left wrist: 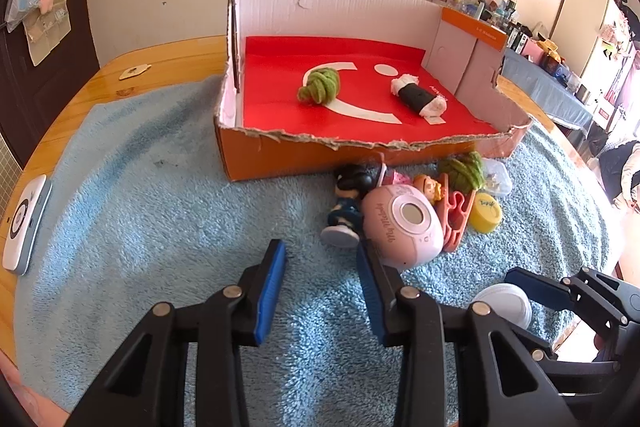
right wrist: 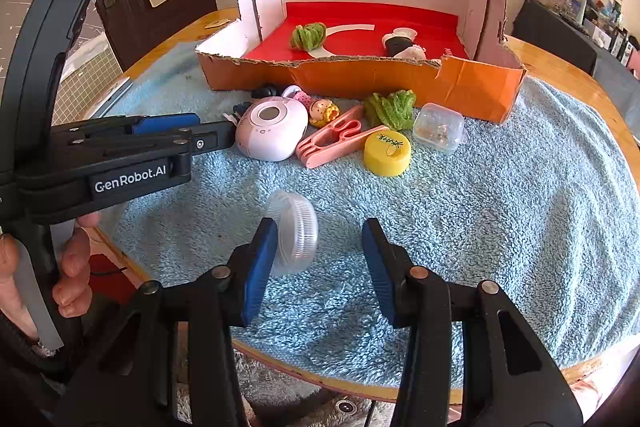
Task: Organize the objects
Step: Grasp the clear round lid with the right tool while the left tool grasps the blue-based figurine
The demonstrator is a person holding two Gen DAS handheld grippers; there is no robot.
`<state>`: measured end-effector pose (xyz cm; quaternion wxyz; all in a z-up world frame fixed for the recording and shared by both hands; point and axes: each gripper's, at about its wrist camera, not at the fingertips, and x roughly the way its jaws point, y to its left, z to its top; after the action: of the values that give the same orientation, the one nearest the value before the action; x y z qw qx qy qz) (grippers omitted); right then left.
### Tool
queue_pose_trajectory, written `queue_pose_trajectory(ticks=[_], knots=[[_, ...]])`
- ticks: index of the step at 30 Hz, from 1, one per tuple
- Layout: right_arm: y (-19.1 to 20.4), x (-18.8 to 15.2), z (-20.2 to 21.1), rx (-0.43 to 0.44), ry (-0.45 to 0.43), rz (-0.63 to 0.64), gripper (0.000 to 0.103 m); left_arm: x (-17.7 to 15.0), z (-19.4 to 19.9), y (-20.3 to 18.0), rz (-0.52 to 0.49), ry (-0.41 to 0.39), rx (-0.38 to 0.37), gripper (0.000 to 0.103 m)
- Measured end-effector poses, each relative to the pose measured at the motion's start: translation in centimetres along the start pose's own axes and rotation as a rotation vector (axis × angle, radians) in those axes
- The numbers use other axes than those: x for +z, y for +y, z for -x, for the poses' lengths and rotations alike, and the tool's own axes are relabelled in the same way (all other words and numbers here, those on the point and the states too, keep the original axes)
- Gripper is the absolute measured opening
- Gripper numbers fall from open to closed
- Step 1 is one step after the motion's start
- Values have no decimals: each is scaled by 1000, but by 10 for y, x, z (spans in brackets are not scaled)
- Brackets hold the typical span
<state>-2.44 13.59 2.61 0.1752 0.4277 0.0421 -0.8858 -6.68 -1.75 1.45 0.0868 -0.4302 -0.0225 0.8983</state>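
Note:
An orange cardboard box (left wrist: pixel 280 157) with a red floor holds a green yarn ball (left wrist: pixel 320 85) and a black-and-white roll (left wrist: pixel 418 95). In front of it on the blue towel lie a pink round device (left wrist: pixel 402 225), a dark figurine (left wrist: pixel 346 201), a pink clip (right wrist: pixel 340 141), a yellow cap (right wrist: pixel 387 152), a second green yarn ball (right wrist: pixel 392 109) and a small clear case (right wrist: pixel 439 127). My left gripper (left wrist: pixel 322 291) is open, just short of the pink device. My right gripper (right wrist: pixel 320 267) is open, with a clear ridged lid (right wrist: pixel 294 239) tilted against its left finger.
The blue towel (right wrist: pixel 500 211) covers a round wooden table (left wrist: pixel 160 63). A white and blue gadget (left wrist: pixel 26 223) lies at the towel's left edge. A small tag (left wrist: pixel 134 71) sits on the wood behind. A wall stands behind the box.

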Motion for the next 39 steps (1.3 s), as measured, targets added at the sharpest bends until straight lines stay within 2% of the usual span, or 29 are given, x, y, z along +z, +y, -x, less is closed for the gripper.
queue_pose_trajectory(ticks=[10, 24, 29, 31, 39], knots=[[3, 0, 0, 24, -13, 9, 30, 1, -1, -3, -11, -7, -1, 38], [14, -1, 1, 34, -26, 28, 31, 2, 1, -2, -12, -12, -26, 37], [13, 1, 4, 36, -30, 17, 34, 2, 0, -1, -17, -5, -28, 37], [15, 0, 4, 45, -32, 22, 45, 1, 1, -1, -26, -10, -29, 37], [21, 0, 1, 46, -25, 41, 47, 1, 0, -3, -42, -13, -40, 37]])
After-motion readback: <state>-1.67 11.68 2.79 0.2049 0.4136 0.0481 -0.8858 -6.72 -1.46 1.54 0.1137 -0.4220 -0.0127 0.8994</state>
